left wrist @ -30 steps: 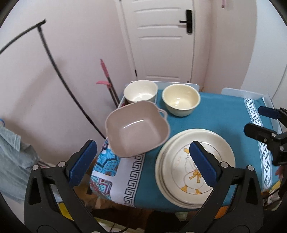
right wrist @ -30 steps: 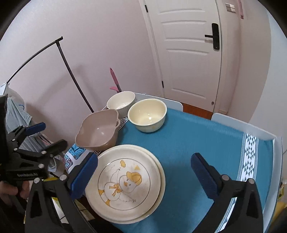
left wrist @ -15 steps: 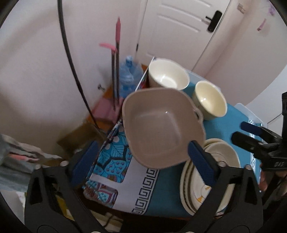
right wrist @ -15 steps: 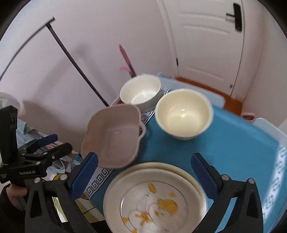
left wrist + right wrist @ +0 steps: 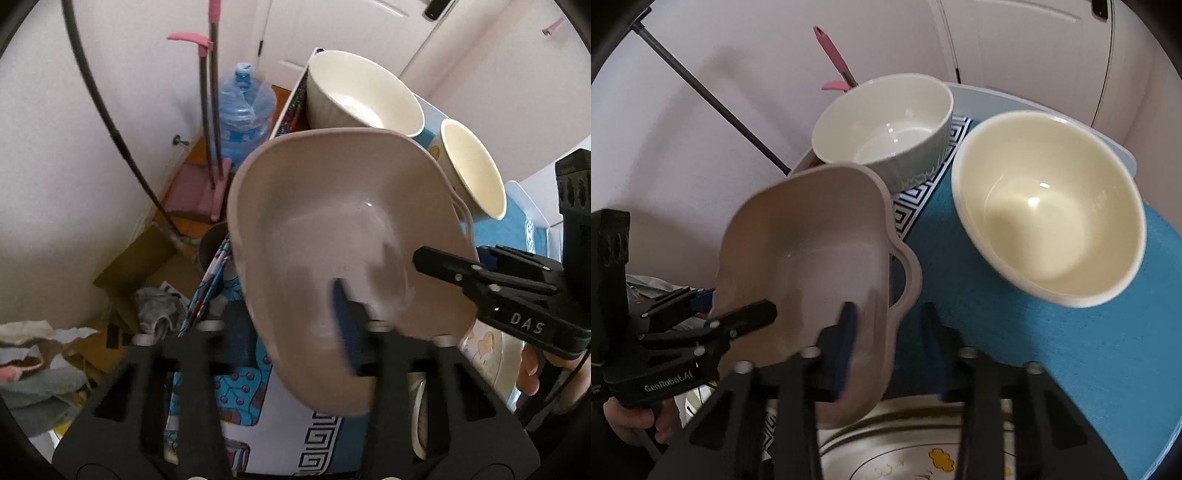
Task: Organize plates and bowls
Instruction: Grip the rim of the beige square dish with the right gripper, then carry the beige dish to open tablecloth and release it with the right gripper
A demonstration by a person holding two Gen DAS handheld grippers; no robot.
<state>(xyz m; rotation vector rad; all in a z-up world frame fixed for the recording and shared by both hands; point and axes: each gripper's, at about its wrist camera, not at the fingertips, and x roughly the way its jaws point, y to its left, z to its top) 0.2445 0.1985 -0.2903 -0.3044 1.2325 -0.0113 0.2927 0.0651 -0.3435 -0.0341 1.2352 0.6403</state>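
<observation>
Both grippers are pinching the beige square handled bowl [image 5: 343, 236] at opposite rims, tilted above the table's near left corner; the left gripper [image 5: 291, 325] is clamping its near wall, one blue pad inside; the right gripper [image 5: 886, 332] is closing over the handle-side wall; a white ribbed bowl [image 5: 886, 125] and a cream bowl [image 5: 1049, 206] are sitting just behind on the blue tablecloth [image 5: 1089, 350]; a duck-print plate stack [image 5: 923, 450] is lying beneath.
</observation>
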